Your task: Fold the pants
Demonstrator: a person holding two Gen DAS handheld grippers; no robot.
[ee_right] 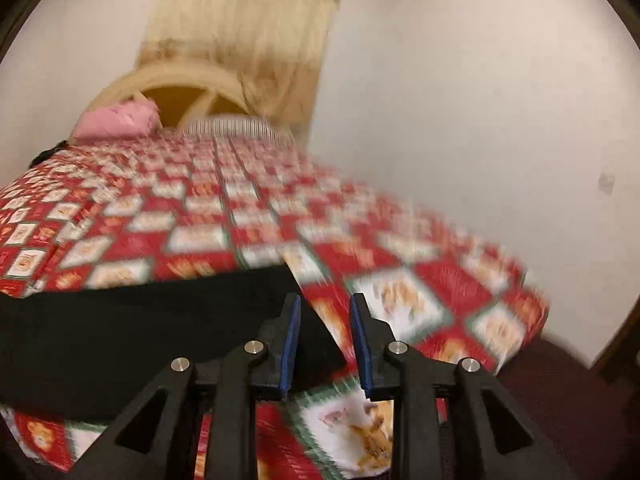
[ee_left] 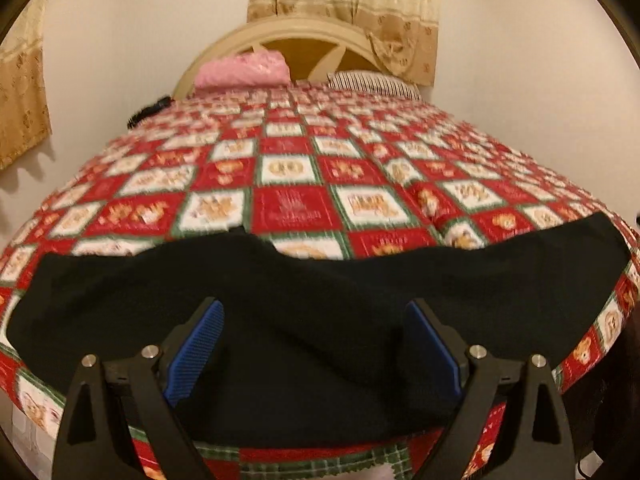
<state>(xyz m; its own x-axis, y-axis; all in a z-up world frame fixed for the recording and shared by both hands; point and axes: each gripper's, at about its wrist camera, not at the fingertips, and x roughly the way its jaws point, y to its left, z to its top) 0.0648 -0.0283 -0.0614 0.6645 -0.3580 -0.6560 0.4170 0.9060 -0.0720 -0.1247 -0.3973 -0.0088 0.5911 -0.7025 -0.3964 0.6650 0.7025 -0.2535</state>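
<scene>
Black pants [ee_left: 312, 300] spread flat across the near end of the bed [ee_left: 288, 184], on a red, white and green checked bedspread, lying crosswise close to the foot edge.

Left gripper [ee_left: 316, 320] poised over the middle of the pants, tilted downward toward the cloth — blue pads [ee_left: 196, 352] set wide apart, released, nothing pinched between them, dark fabric visible in the gap below.

Right gripper [ee_right: 325, 320] angled more shallowly, aimed along the bed just beside the right-hand end of the pants [ee_right: 140, 320]. Blue pads [ee_right: 289, 344] there parted by a narrow gap, only bedspread showing through it; left finger overlapping the pants' corner in that view, contact not clear through the blur. Nothing gripped.

At the far end — a pink pillow [ee_left: 244, 68] and a striped pillow [ee_left: 372, 82] against a cream arched headboard [ee_left: 280, 40], beige curtain [ee_left: 344, 0] hanging behind, white wall [ee_right: 460, 120] along the right side.
</scene>
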